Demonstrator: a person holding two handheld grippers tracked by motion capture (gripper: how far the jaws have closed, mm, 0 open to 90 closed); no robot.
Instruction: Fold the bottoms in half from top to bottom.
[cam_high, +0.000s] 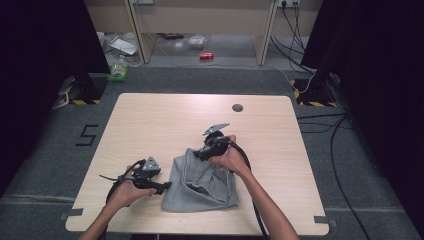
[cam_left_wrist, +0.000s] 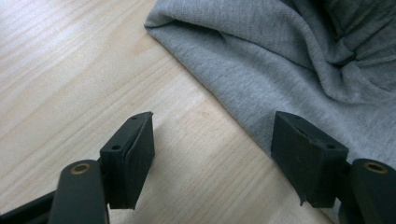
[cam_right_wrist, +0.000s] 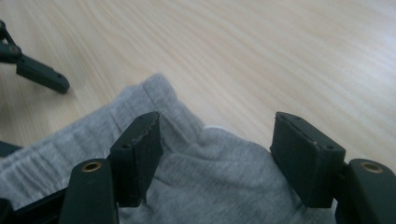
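A grey fabric garment (cam_high: 200, 192) lies crumpled at the front middle of the wooden table (cam_high: 165, 120). My left gripper (cam_high: 162, 186) is open at the garment's left edge. In the left gripper view (cam_left_wrist: 212, 149) bare wood lies between its jaws, and the grey cloth (cam_left_wrist: 280, 60) runs under the right one. My right gripper (cam_high: 200, 154) hovers over the garment's far edge, open. In the right gripper view (cam_right_wrist: 217, 149) its jaws straddle the ribbed band of the cloth (cam_right_wrist: 210, 186) without pressing on it. The other gripper's jaw (cam_right_wrist: 42, 74) shows farther off.
A dark round grommet (cam_high: 237, 107) sits in the table's far right part. Beyond the table, on the floor, are a red can (cam_high: 206, 55), a green bottle (cam_high: 119, 70) and black cables (cam_high: 325, 125) at the right.
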